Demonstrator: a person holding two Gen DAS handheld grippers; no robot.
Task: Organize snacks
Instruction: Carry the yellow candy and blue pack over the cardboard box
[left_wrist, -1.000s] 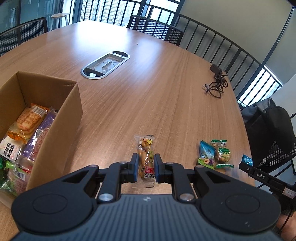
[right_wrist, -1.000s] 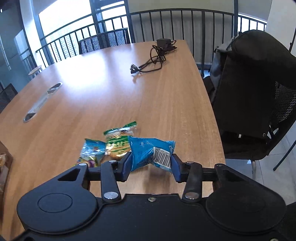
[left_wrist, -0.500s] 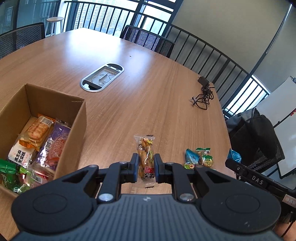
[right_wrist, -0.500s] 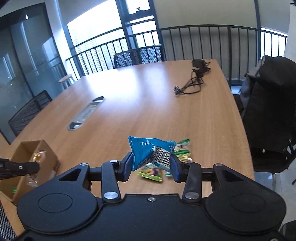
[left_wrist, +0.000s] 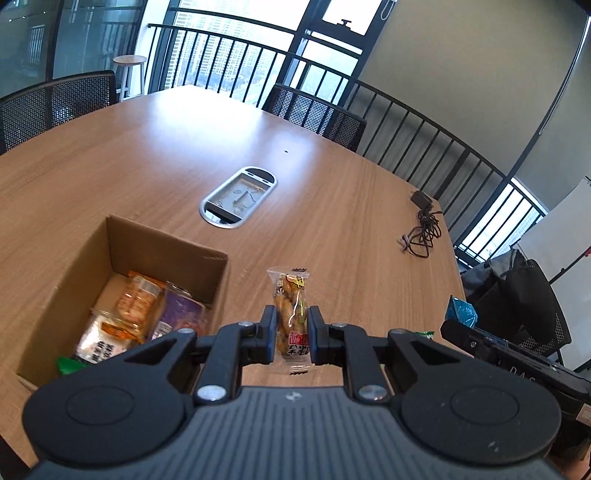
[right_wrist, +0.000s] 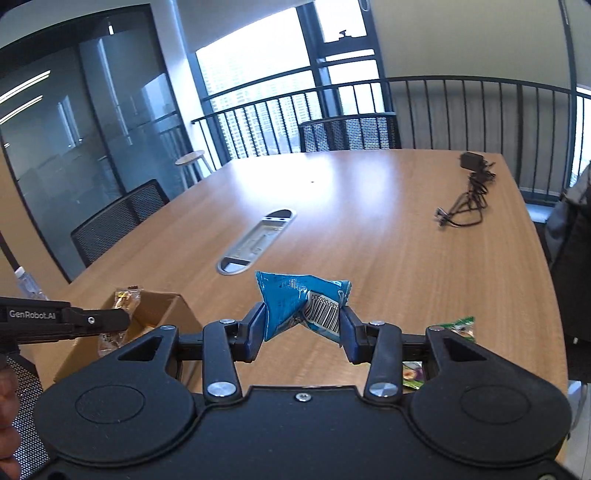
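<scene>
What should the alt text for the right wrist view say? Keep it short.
The right tongs grip a blue snack bag above a wooden table. At left, the left tongs hold a clear snack pack over a cardboard box; green snack packs lie at right, a black cable farther off.

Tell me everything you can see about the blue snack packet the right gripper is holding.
The blue snack packet is a small crinkled pouch of glossy film with crimped edges and a white barcode panel on its right side. The right gripper holds it pinched between its jaws at the lower part, lifted above the wooden table, its top edge sticking up beyond the fingertips. Nothing else touches it.
</scene>
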